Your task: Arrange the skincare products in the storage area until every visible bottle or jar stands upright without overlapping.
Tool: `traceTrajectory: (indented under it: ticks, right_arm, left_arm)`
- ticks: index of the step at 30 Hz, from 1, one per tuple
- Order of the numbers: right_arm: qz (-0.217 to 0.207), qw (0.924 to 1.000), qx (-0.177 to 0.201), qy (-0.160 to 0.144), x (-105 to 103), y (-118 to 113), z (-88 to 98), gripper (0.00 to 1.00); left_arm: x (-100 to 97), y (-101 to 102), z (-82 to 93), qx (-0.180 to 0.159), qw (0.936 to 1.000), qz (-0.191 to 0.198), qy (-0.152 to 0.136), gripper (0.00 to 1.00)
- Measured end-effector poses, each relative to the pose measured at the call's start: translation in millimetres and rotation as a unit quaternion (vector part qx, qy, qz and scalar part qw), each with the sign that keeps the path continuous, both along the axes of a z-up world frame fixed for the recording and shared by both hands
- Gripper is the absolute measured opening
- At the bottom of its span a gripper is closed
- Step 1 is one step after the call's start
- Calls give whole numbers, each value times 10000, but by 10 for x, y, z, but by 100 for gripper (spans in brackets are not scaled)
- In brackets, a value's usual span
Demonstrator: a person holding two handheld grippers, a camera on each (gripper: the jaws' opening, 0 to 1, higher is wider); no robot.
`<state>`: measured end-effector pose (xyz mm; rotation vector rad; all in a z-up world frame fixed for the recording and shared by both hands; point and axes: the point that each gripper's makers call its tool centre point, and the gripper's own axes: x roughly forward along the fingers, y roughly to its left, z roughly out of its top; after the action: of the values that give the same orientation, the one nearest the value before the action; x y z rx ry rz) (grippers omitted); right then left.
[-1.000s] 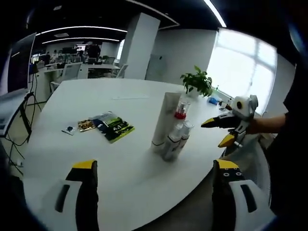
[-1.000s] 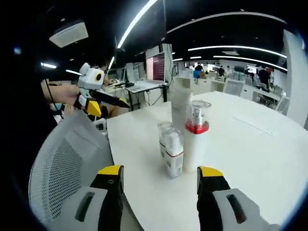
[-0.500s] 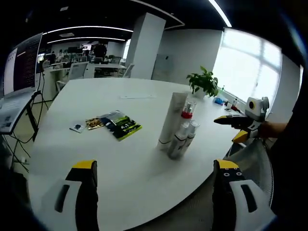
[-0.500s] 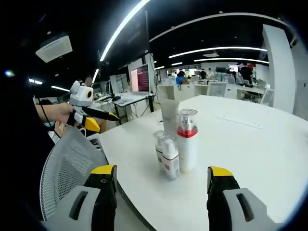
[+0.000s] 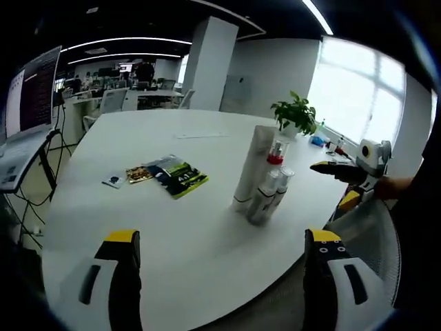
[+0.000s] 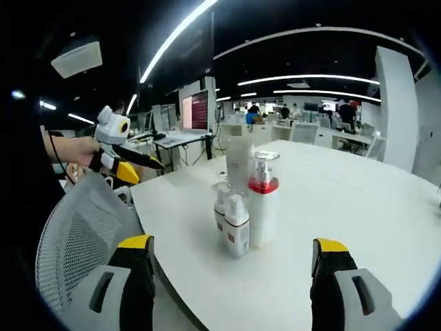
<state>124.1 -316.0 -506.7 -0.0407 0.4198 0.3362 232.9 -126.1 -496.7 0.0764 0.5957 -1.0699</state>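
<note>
Although all four products stand upright, they are packed into one tight cluster near the counter (image 5: 172, 234) edge, and that crowding is where trouble would start. In the left gripper view the cluster sits right of centre: a tall tube (image 5: 251, 167), a red-collared pump bottle (image 5: 275, 155) behind it, and two small bottles (image 5: 267, 196) in front. In the right gripper view the same group is at centre, with the tube (image 6: 239, 160) behind, the pump bottle (image 6: 262, 200) at right, and the small bottles (image 6: 231, 219) at left; they look touching or nearly so, though I cannot tell which.

The left tool (image 5: 219, 241) has its jaws spread wide with nothing between them, low in its own frame and well short of the cluster; it also appears at the left of the right gripper view (image 6: 134, 160), held over a mesh chair (image 6: 76, 241). The right tool (image 6: 234, 248) is likewise wide open and empty, and shows at the right edge of the left gripper view (image 5: 341, 176), off the counter.

If either tool reaches in to separate one bottle, a wide jaw could clip a neighbour and topple it. The tall tube, narrow at the base, seems the likeliest to fall, and it could knock the others over. A small bottle pushed outward could slide off the near edge. The packets (image 5: 167, 175) in the left-centre of the left gripper view lie well apart and pose no risk.
</note>
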Motion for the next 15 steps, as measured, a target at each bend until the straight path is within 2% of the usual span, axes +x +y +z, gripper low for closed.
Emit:
traceTrajectory:
  ticks: [2, 3, 7, 12, 15]
  right_arm:
    - [35, 9996, -254, 142, -21, 10, -51, 99]
    - [28, 9995, -295, 79, -13, 2, -58, 99]
    - [-109, 9998, -139, 24, -8, -58, -85, 99]
    - [-220, 9996, -179, 47, -13, -108, -116, 97]
    - [-225, 9995, -220, 75, -15, -112, -130, 95]
  left_arm:
    - [-9, -4, -12, 42, 10000, -23, 18, 91]
    - [-9, -5, -13, 45, 10000, -25, 23, 92]
    - [-17, -44, -28, 49, 9999, -68, 92, 91]
    - [22, -82, -48, -69, 9997, -34, 250, 91]
    - [61, -97, -89, -15, 9995, -18, 328, 90]
